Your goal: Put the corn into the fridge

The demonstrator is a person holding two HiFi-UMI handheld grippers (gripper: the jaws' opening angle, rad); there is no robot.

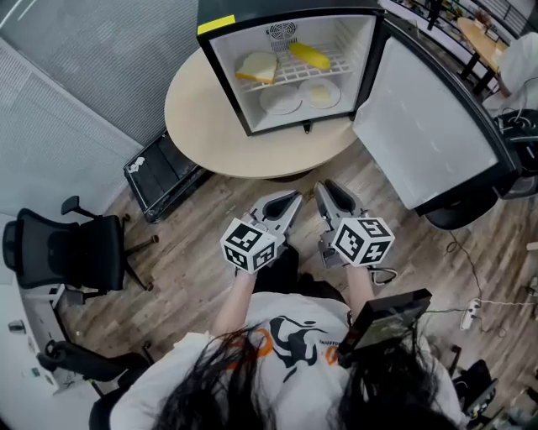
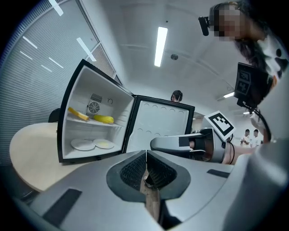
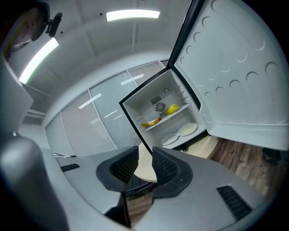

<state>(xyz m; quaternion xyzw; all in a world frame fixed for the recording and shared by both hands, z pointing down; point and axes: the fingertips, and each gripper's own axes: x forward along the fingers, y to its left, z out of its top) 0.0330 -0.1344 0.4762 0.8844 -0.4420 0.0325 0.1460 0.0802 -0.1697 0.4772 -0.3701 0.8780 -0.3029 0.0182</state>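
Observation:
A small black fridge (image 1: 286,8) stands on a round table with its door (image 1: 424,126) swung wide to the right. The yellow corn (image 1: 309,56) (image 2: 104,119) (image 3: 171,108) lies on the upper wire shelf, beside a pale wedge of food (image 1: 256,65). Two white plates (image 1: 280,101) rest on the fridge floor. Both grippers hover over the wooden floor in front of the table, well short of the fridge. My left gripper (image 1: 290,200) (image 2: 146,155) is shut with nothing in it. My right gripper (image 1: 329,188) (image 3: 145,155) shows a narrow gap between its pads, with nothing in it.
The beige round table (image 1: 202,126) carries the fridge at its far side. A black office chair (image 1: 76,252) stands at the left and a black crate (image 1: 164,172) sits under the table's left edge. Cables and a power strip (image 1: 471,315) lie on the floor at the right.

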